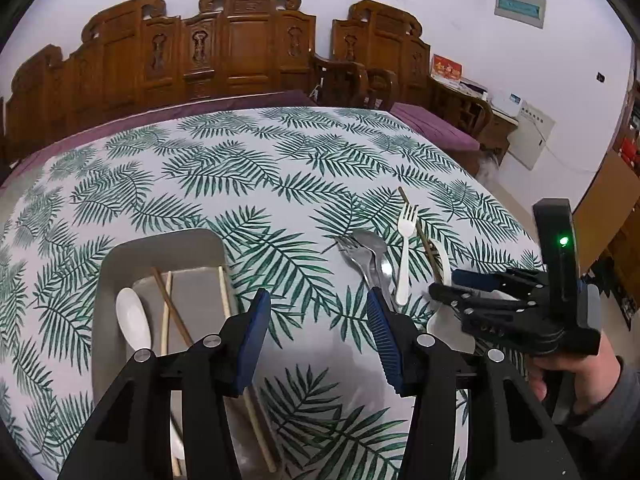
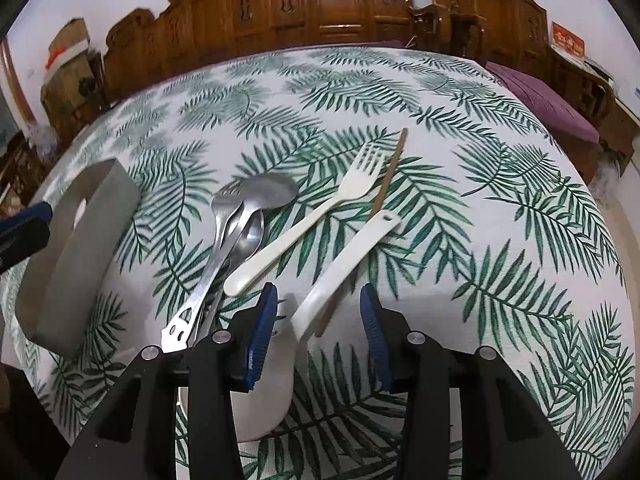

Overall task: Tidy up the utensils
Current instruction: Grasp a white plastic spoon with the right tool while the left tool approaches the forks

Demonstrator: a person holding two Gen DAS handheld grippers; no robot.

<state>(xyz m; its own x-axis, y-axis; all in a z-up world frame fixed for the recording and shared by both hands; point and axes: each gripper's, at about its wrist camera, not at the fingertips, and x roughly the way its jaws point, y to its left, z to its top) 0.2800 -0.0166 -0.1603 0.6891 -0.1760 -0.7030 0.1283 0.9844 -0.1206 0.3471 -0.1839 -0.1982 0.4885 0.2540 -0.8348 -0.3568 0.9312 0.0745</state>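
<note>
Your right hand-held gripper [image 2: 314, 316] hangs over the white plastic spoon [image 2: 320, 280] with its jaws partly open, gripping nothing; the handle and the lower end of a brown chopstick [image 2: 384, 188] run up between the pads. That spoon looks light, stiff and slick, so I'd close across the handle just above the bowl, where it is flat and narrow, and keep the chopstick out of the bite. The white plastic fork [image 2: 312, 220] and the pile of steel cutlery [image 2: 236, 232] lie just to its left on the tabletop [image 2: 500, 240]; the steel pieces will likely be heavier and slide on each other. The grey tray [image 1: 160, 248] already holds a white spoon [image 1: 132, 320] and chopsticks [image 1: 172, 308]. Your left hand-held gripper [image 1: 318, 316] points down beside the tray, half open and empty. Your right hand [image 1: 580, 372] tilts its tool steeply down.
</note>
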